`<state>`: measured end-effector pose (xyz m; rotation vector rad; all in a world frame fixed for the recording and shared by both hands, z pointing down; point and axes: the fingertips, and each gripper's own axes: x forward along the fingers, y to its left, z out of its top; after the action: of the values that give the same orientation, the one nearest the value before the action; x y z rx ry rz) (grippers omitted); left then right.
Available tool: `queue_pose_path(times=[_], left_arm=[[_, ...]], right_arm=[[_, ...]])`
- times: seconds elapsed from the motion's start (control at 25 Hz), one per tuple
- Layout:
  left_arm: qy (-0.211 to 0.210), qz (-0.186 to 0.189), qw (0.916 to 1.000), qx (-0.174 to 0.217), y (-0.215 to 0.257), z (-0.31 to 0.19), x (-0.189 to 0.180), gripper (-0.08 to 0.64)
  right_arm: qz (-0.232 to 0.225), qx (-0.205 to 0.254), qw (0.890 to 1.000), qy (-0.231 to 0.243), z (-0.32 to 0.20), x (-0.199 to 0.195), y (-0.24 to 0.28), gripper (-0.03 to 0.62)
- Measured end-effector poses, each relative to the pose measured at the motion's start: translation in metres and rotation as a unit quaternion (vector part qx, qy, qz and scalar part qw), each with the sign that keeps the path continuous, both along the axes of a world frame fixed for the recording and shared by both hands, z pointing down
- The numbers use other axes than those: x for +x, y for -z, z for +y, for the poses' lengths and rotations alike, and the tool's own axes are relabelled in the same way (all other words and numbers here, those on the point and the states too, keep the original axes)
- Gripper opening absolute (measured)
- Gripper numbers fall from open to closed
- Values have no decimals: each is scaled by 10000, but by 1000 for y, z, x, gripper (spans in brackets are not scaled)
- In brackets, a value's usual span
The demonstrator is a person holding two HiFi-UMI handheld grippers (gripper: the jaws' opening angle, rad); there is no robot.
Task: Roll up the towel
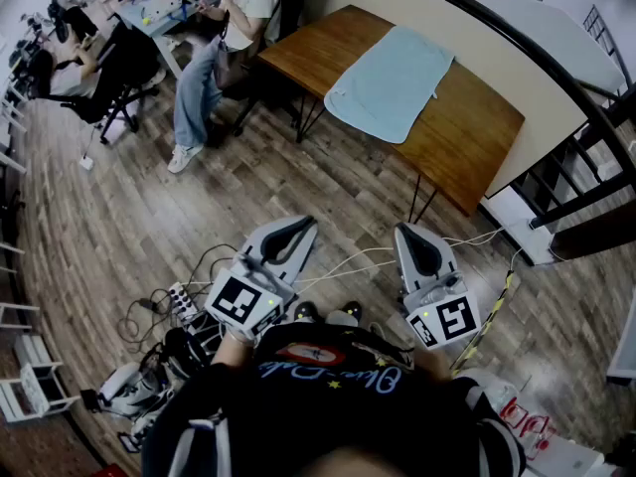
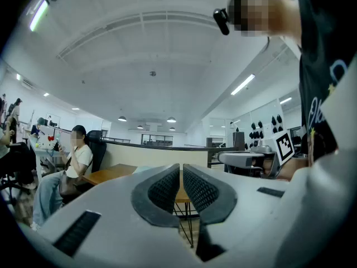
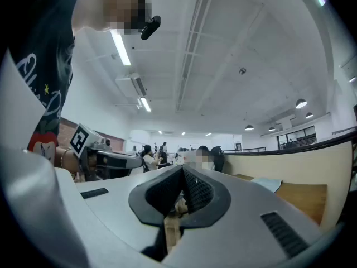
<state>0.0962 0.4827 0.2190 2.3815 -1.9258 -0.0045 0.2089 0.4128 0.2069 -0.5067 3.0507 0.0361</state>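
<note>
Towel point(image 1: 393, 82) lies flat, lengthwise across the surface's point(image 1: 477, 132) width; left tool point(image 1: 297, 227) and right tool point(image 1: 411, 233) hang clenched, empty, well apart from it.

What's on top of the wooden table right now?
Only a light blue towel, spread flat and not yet rolled, lies on the wooden table. The stretch of tabletop beneath the towel is covered, so it cannot be seen.

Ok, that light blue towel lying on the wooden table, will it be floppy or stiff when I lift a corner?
Likely floppy: the towel lies flat and thin on the table, so a lifted corner should droop. It is probably light, and it may slide on the smooth wood when pushed.
</note>
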Motion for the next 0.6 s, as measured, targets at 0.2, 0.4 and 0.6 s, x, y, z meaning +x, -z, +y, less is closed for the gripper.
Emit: queue_pose_path(times=[0.2,0.4,0.6], left_arm=[[-25,-23,10000,-1,0,-9,8,8],[-32,28,9999,-126,-4,-21,17,8],[-14,-38,9997,-250,-11,-37,26,8]], right_arm=[[-25,-1,10000,-12,-8,7,-1,-2],[-71,-55,9999,-99,-20,21,-4,-1],[-130,-136,9995,-268,-35,41,-13,0]])
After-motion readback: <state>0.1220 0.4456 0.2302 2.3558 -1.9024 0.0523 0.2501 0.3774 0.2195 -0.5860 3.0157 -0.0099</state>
